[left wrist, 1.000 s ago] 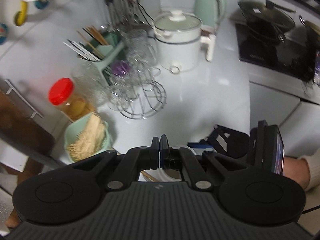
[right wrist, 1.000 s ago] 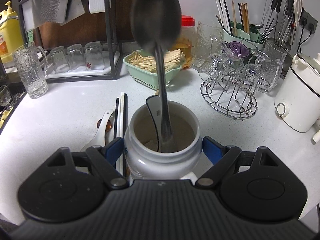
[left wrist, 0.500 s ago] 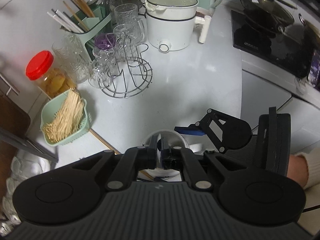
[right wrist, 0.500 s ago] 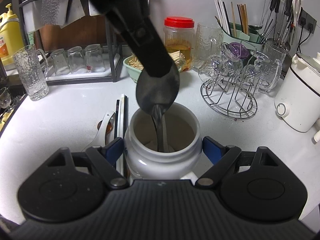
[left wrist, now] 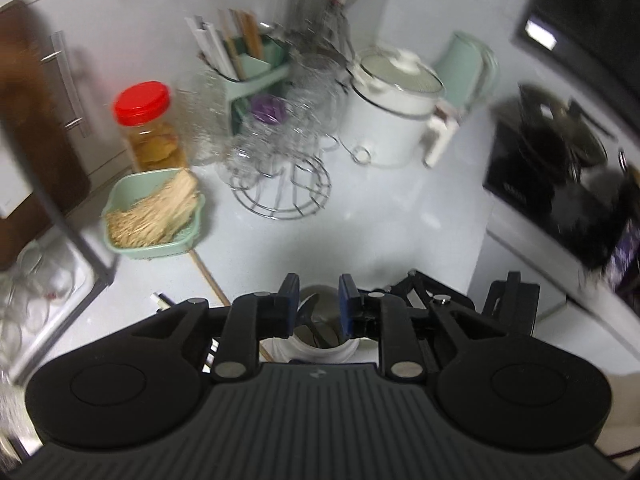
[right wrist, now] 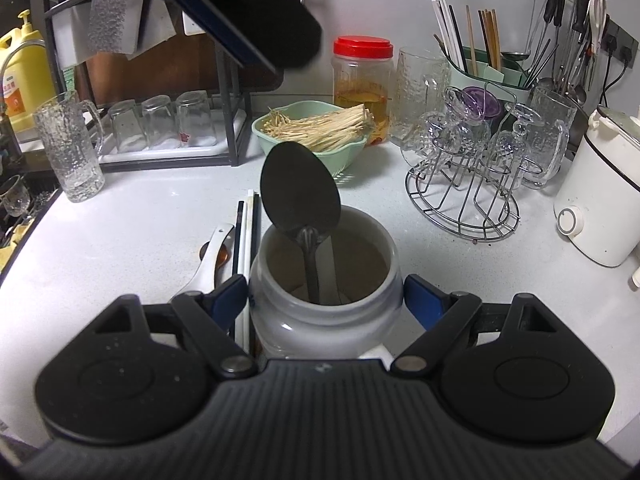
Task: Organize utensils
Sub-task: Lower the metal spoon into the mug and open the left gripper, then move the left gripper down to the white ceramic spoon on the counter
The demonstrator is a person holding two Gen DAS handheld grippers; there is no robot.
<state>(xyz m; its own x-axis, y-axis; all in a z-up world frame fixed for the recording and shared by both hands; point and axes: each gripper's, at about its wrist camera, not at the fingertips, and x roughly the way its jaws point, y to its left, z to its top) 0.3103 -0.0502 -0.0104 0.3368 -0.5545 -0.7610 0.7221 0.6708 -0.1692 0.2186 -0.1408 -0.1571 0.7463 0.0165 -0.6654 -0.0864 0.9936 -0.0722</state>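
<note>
Since the frame half a second earlier, the left gripper (left wrist: 319,294) has been lifted off the dark spoon (right wrist: 301,204) and its fingers parted; nothing is held between them. The spoon is left standing handle-down in the white jar (right wrist: 325,292), bowl uppermost, leaning on the far rim.

Spoon: dark, matte, oval bowl, slim stem. A second, pale handle is seen beside it inside the jar.

Jar: glossy white ceramic, round, wide-mouthed, tan interior. It sits between the blue-padded fingers of the right gripper (right wrist: 326,300); contact of the pads with its wall cannot be told.

To the left of the right gripper, on the speckled white counter (right wrist: 140,220): white and black chopsticks (right wrist: 246,236) laid parallel, and a white ceramic spoon (right wrist: 210,256).

Beyond the jar: a mint green basket (right wrist: 312,140) of pale straw-like sticks; a clear plastic jar (right wrist: 363,80) with red lid; a wire rack (right wrist: 464,196) of textured glasses.

Far left: a yellow bottle (right wrist: 20,80) with a red label, writing illegible.
</note>
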